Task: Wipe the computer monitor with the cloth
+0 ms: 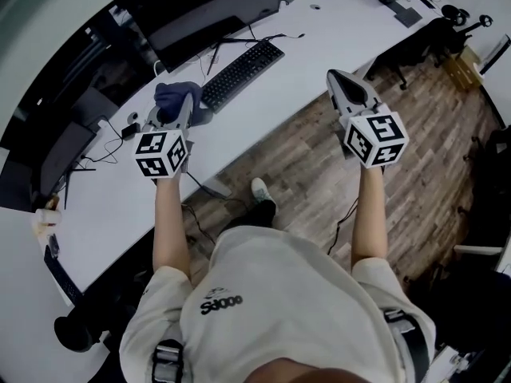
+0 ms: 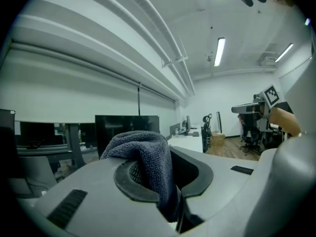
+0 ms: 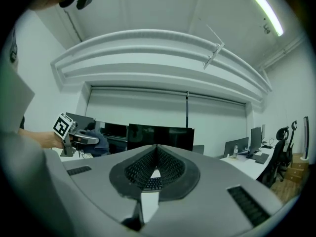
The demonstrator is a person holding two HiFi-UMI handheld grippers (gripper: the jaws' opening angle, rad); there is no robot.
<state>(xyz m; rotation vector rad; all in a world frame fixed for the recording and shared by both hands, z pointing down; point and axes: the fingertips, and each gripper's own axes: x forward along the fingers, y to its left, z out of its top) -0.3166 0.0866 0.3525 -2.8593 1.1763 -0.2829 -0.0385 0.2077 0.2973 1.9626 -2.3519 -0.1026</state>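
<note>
While we hold both tongs out over the desk's near edge, our count is: two tongs, one cloth, one keyboard, and at least two monitors on this desk in the head view.

Left tongs (image 1: pixel 182 108): clenched on the dark blue-grey towelling cloth (image 2: pixel 144 154). Right tongs (image 3: pixel 157 148): pads pressed together at the tips with nothing between them, well apart from the left pair.

Cloth: bunched, with a looped pile. It humps up over the left pad and runs down into the pinch, and a wad sticks out past the tips. It hangs in the air above the curved white desk (image 1: pixel 263 110), near the closer end of the black keyboard (image 1: pixel 242 72). It touches no monitor.

Monitors: a wide black computer monitor (image 1: pixel 215 10) stands at the desk's far edge behind the keyboard, its screen dark. A second black monitor (image 1: pixel 68 154) stands further left along the curve. The left gripper view looks straight at a dark screen beyond the cloth, and the right gripper view shows one too.

Surface: the desk top is white and mostly bare, with thin black cables (image 1: pixel 239 38) behind the keyboard.

Room: brown wood-plank floor (image 1: pixel 319 174), black office chair (image 1: pixel 415 45) at the desk's right end. The ceiling is white with long strip lights (image 2: pixel 219 51), and a pale blind runs behind the monitors. More desks stand further back.
</note>
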